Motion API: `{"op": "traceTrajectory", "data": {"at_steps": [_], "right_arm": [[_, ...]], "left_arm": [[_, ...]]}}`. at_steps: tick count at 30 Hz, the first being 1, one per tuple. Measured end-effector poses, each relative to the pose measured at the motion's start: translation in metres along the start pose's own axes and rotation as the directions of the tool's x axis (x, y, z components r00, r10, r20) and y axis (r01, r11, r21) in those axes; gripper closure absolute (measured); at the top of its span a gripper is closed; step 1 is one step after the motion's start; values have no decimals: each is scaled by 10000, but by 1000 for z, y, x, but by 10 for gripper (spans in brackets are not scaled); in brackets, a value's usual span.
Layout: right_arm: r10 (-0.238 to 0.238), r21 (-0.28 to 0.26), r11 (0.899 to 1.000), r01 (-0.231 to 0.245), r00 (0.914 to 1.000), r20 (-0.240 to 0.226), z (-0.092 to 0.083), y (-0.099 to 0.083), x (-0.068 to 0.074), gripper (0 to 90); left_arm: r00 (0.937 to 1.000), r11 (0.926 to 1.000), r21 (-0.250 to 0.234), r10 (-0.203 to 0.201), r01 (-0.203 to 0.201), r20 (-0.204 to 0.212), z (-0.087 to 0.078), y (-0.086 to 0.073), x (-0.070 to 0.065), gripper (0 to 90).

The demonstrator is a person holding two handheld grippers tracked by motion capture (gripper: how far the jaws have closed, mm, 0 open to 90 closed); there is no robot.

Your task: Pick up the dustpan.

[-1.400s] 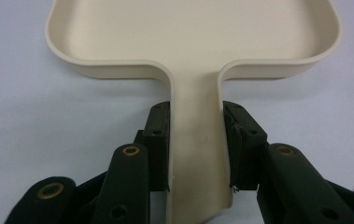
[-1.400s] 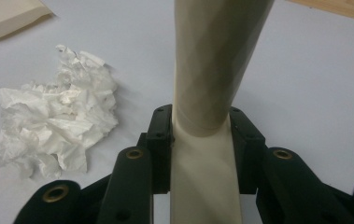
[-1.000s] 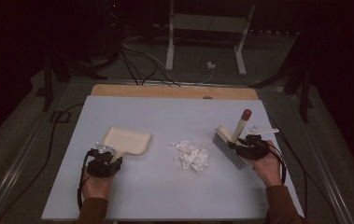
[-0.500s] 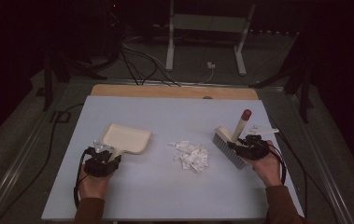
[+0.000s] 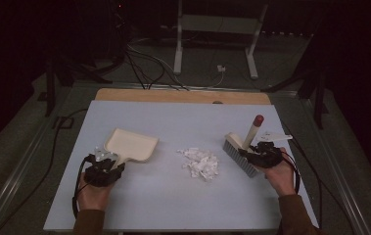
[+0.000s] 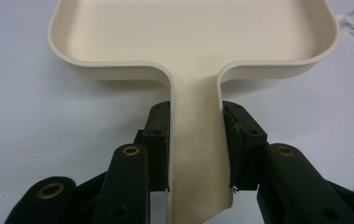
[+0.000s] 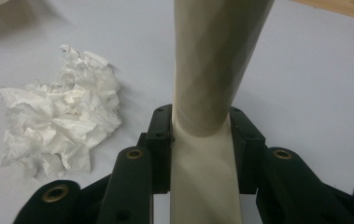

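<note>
cream plastic runs through both tools here. the dustpan lies flat on the pale blue table, left of centre, its open tray pointing away from the person. in the left gripper view its far corners are cut off by the frame edge and the end of its handle runs out of the bottom. the left gripper is clamped on that flat handle, one black pad pressed to each side.

the brush sits at the right of the table, bristle head down on the surface, handle tilted up and away to a dark red tip. the right gripper is closed around the handle low down; in the right gripper view the handle's top runs out of the frame, and the bristles cannot be seen there.

crumpled white paper scraps lie in a loose heap between the two tools, apart from both. a white slip just beyond the right gripper is too small to make out. behind the table, cables and a metal stand fade into a dark floor.
</note>
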State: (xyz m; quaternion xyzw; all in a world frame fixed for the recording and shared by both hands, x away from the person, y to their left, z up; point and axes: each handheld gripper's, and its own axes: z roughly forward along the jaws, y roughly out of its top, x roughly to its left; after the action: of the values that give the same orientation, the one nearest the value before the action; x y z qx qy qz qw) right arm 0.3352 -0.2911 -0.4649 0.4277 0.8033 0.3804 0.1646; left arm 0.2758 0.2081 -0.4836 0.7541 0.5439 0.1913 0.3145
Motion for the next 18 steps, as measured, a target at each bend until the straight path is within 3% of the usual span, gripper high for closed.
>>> {"op": "traceTrajectory", "data": {"at_steps": [10,18], "right_arm": [[52,-45,10000,-52,10000,83,0,0,0,666],[83,-107,9999,-82,9999,101,1,0,0,663]], "left_arm": [[9981,9987,-151,485,-479,384,-11,1,3,665],[9926,9952,-105,978,-973,716,-17,1,1,665]]}}
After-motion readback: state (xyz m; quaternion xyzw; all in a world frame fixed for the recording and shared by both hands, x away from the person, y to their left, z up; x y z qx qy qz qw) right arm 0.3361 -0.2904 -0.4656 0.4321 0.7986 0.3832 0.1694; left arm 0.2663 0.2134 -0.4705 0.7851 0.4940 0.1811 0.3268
